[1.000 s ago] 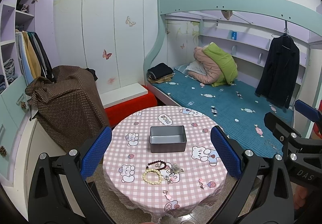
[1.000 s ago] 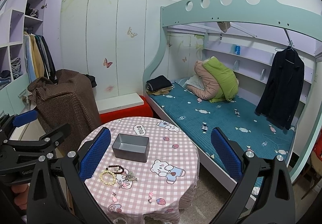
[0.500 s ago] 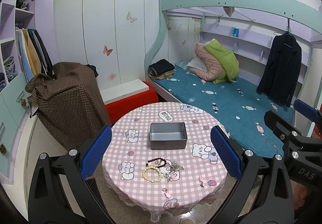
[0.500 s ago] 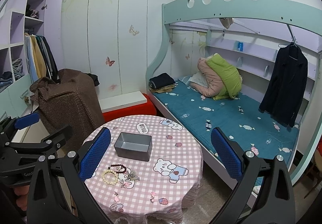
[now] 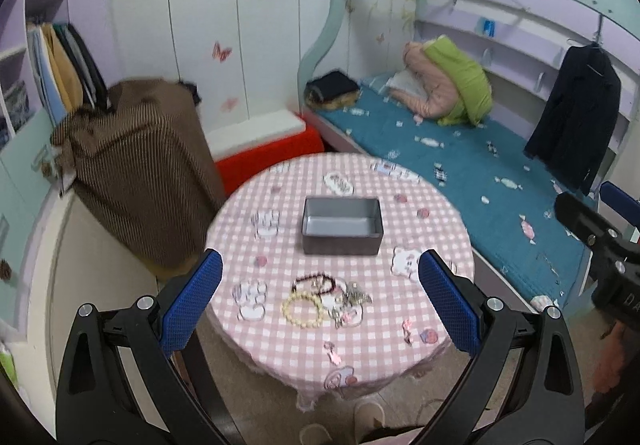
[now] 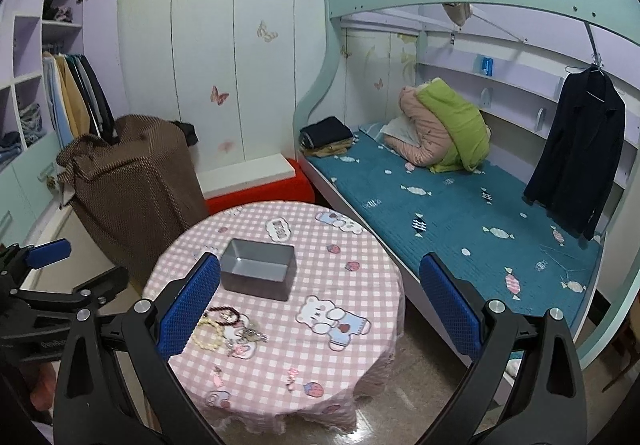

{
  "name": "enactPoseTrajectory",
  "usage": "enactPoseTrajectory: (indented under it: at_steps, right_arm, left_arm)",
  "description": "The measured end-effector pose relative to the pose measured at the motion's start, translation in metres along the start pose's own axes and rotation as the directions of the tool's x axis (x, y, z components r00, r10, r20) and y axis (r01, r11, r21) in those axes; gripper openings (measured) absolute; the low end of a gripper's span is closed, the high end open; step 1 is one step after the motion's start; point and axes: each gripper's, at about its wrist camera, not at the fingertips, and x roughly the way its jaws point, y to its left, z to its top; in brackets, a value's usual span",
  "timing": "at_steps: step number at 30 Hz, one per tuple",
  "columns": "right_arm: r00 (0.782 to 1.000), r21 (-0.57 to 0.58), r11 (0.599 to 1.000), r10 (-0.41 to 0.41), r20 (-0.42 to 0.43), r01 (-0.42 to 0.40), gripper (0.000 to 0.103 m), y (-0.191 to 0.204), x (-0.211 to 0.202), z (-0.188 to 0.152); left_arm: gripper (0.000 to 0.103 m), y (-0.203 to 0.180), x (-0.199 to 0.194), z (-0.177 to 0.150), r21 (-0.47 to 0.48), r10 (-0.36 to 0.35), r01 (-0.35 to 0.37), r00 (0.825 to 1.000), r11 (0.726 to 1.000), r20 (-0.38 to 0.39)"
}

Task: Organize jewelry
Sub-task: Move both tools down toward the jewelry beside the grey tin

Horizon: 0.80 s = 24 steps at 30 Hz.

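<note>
Nothing is sorted yet: the tin is empty, bracelets lie loose below the spread left gripper; right gripper also spread, empty.

Tray at mid-tabletop. In front of the tray, well apart — dark bracelet, bead bracelet and a tangle of small pieces. Right of the tray — bed; left of it, covered suitcase.
</note>
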Motion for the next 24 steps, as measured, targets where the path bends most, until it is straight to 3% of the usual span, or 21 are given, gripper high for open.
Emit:
enactPoseTrajectory:
  at_steps: [5,13,19,24]
  right_arm:
    - [0.997,-0.036,0.999,0.032,-0.068,-0.034,0.095,-0.006,0.028,-0.011]
    - [0.980,-0.062,0.992,0.096,-0.175,-0.108,0.095,-0.007,0.070,-0.035]
    - [0.956,-0.054,0.991,0.107,-0.273,-0.126,0.095,0.008,0.108,-0.052]
    - [0.930,-0.058,0.992,0.081,-0.358,-0.109,0.095,0.030,0.148,-0.068]
  left_arm:
    - [0.098,0.008,0.031,-0.011,-0.033,0.063,-0.067,0.992,0.997,-0.110]
    - [0.098,0.028,0.078,-0.047,-0.050,0.141,-0.156,0.962,0.986,-0.232]
    - [0.098,0.053,0.124,-0.069,-0.087,0.089,-0.125,0.937,0.988,-0.338]
    - [0.097,0.069,0.172,-0.083,-0.126,-0.027,-0.024,0.921,0.992,-0.390]
